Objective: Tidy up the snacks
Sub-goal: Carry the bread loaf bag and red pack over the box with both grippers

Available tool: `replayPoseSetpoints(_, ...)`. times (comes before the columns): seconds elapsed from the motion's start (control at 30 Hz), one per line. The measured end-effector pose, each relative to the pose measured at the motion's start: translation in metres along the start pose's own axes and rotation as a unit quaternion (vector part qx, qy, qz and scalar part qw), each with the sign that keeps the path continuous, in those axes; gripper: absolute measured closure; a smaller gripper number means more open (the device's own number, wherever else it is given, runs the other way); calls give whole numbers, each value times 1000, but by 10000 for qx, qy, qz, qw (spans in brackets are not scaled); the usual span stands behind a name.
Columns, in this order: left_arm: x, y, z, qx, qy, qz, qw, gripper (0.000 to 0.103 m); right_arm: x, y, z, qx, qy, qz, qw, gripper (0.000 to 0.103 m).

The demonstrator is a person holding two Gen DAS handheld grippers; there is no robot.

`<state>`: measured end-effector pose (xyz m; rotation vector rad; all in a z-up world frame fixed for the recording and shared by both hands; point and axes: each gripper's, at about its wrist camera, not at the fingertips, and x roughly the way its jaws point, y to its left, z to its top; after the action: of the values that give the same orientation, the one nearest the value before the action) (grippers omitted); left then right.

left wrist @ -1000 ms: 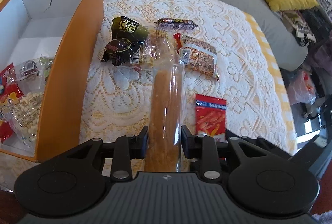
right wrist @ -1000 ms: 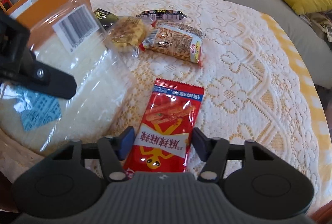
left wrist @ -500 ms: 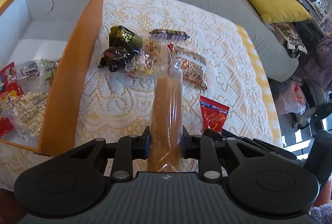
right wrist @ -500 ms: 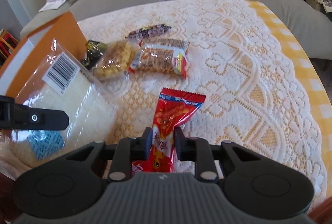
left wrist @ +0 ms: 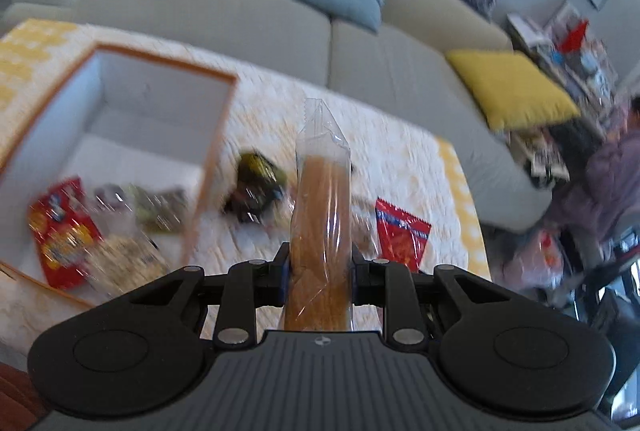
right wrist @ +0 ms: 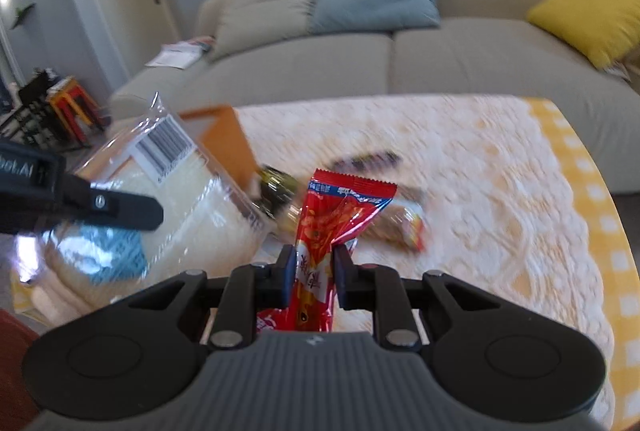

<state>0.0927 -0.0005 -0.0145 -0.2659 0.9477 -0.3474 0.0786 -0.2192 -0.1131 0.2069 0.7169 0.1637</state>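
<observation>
Red foil fills the middle of my right wrist view: the right hand-held gripper point(right wrist: 314, 273) has just closed and now pinches the red snack packet point(right wrist: 332, 223), which a second ago lay flat on the lace cloth between spread jaws. The packet now stands up off the table point(right wrist: 500, 199), its top edge crumpled above the pads.

On the other side, my left hand-held gripper point(left wrist: 320, 271) is clamped on the clear bag of brown bread point(left wrist: 322, 227); its jaws tightened a little over the last second. The bag points up the middle of the frame, clear of the cloth, where earlier its far end rested among the loose snacks. In the right wrist view the same bag shows at left, barcode uppermost.

Both views now take in far more sofa, so I judge both loads lifted. The orange box point(left wrist: 208, 167) sits at left in the left wrist view, already holding several packets in its lower left corner. A dark wrapper point(left wrist: 258, 187) and a few blurred snacks remain on the table. Next, I judge, both loads go left into that box.
</observation>
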Motion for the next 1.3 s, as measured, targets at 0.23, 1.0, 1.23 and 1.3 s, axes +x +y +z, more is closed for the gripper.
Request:
replayPoseSetpoints(0.23, -27, 36, 35, -120, -394, 245, 9989, 74, 2, 48, 44, -533, -149, 716, 9959, 85)
replayPoseSetpoints(1.0, 49, 181, 110, -489, -49, 839, 9953, 74, 186, 181, 103, -1770, 1445, 1158, 9666, 85)
replayPoseSetpoints(1.23, 83, 188, 120, -178, 11, 1145, 9933, 74, 241, 185, 108, -1858, 1888, 982, 9593, 85)
replayPoseSetpoints(1.3, 90, 189, 120, -79, 89, 1237, 9923, 74, 251, 186, 109, -1816, 1960, 951, 9589, 85)
